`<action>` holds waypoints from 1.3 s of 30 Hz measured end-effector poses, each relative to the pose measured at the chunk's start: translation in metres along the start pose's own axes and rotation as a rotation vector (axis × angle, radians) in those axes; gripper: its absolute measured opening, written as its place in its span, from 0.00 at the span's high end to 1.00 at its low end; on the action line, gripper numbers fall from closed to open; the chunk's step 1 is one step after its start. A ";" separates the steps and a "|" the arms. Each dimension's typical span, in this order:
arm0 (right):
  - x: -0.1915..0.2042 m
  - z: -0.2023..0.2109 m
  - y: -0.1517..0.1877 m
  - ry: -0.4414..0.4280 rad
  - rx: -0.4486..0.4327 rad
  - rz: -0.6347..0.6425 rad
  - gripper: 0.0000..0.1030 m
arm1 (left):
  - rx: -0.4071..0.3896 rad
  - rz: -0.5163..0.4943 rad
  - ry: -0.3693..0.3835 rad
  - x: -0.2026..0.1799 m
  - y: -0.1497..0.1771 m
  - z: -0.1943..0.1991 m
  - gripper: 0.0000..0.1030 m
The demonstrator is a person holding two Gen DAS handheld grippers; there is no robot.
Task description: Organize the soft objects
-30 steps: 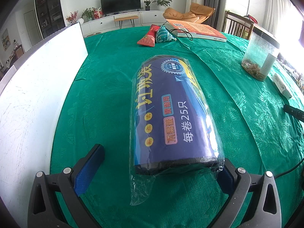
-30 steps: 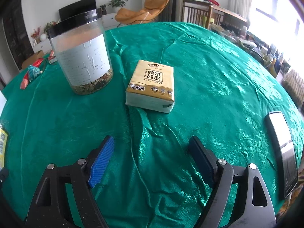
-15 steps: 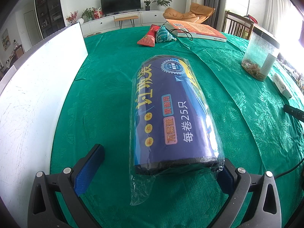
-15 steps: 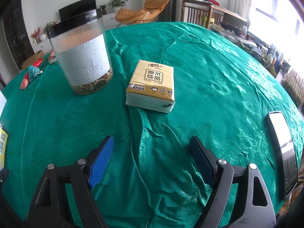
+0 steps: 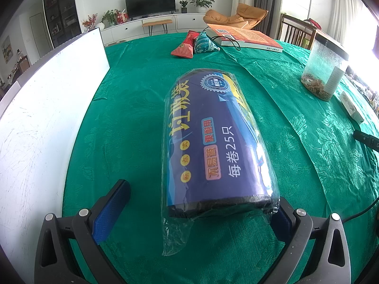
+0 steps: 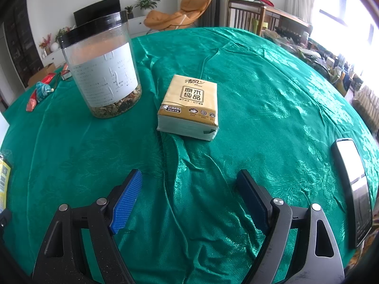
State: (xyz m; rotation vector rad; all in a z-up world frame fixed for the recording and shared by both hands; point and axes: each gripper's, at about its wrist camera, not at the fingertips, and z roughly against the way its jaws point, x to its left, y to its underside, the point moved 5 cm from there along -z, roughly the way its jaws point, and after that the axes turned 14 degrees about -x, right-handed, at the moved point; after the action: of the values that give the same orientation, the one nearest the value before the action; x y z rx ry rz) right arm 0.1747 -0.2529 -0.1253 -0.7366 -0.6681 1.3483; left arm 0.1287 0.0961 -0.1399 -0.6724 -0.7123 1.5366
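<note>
A purple pack of rubbish-bag rolls [image 5: 213,142] in clear wrap lies lengthwise on the green tablecloth [image 5: 132,118]. My left gripper [image 5: 201,203] is open around its near end; the right finger touches the wrap, the left finger [image 5: 113,208] stands well clear. In the right wrist view a yellow tissue pack [image 6: 189,108] lies flat ahead of my right gripper [image 6: 189,189], which is open and holds nothing. A red snack packet [image 5: 183,46] and a teal pouch [image 5: 203,45] lie at the table's far side.
A white board [image 5: 47,123] runs along the left. A clear jar [image 6: 104,71] with a black lid stands left of the tissue pack. A book [image 5: 244,37] lies at the far edge. A phone [image 6: 353,189] lies at the right, a black cable [image 5: 364,139] nearby.
</note>
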 end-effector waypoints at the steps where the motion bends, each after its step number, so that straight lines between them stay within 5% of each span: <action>1: 0.001 0.000 0.000 0.000 0.000 0.000 0.18 | 0.000 0.000 0.000 0.000 0.000 0.000 0.00; 30: 0.000 0.001 0.000 -0.003 0.000 -0.002 0.18 | 0.033 0.006 0.018 0.000 0.000 0.002 0.01; 32: -0.002 0.002 -0.001 -0.039 0.000 -0.030 0.18 | 0.021 0.082 0.120 -0.001 -0.006 0.015 0.01; 35: -0.017 0.002 -0.014 -0.143 0.021 -0.201 0.18 | -0.030 0.117 0.123 -0.001 -0.023 0.022 0.00; 38: -0.021 -0.010 -0.035 -0.123 0.036 -0.236 0.18 | 0.068 0.063 0.088 -0.012 -0.032 -0.006 0.01; 39: -0.018 -0.019 -0.044 -0.123 0.051 -0.228 0.18 | 0.103 0.048 0.078 -0.016 -0.032 -0.015 0.08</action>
State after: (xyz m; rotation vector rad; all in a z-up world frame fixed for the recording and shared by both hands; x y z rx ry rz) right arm 0.2143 -0.2755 -0.1025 -0.5226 -0.7884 1.2029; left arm 0.1614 0.0826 -0.1250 -0.6718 -0.5582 1.5711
